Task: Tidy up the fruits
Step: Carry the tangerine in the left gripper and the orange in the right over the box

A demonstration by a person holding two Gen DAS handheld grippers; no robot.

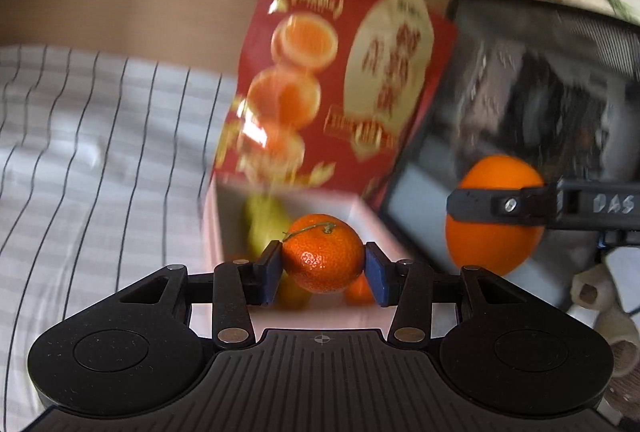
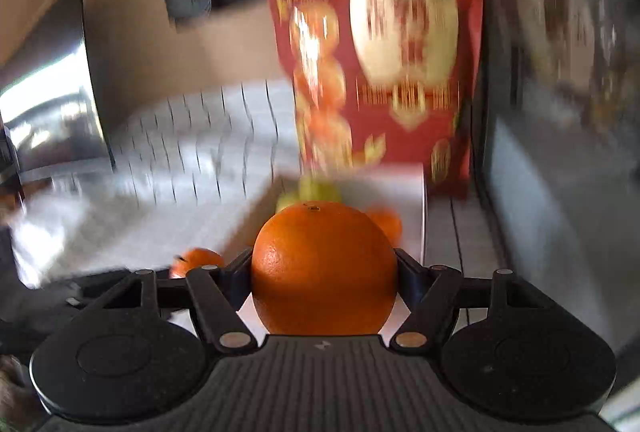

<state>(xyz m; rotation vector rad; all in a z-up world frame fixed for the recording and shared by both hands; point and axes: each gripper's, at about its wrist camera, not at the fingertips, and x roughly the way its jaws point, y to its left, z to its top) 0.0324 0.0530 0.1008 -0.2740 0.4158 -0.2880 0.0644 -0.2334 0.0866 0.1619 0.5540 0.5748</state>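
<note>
So the small mandarin [image 1: 323, 258] sits squeezed between the blue pads of my left gripper [image 1: 323, 268], stem end up and tipped a bit to the left, with a thin green stalk curling off the top; it's pretty round, slightly squashed, wider across than tall. It hangs right over the open white box [image 1: 362, 210], where a yellow-green pear [image 1: 262, 228] stands with its long axis roughly upright, plus another bit of orange fruit [image 1: 359, 290] low down behind the mandarin. My right gripper [image 2: 323, 272] is clamped on the big orange [image 2: 324, 268], stem scar facing up, basically a ball so no real long axis. From the left camera that orange [image 1: 496, 212] floats off to the right of the box, well apart from the mandarin. The red lid [image 1: 340, 72] with fruit pictures stands up behind the box, and everything rests on a striped cloth [image 1: 100, 132]. Lots of motion blur.
</note>
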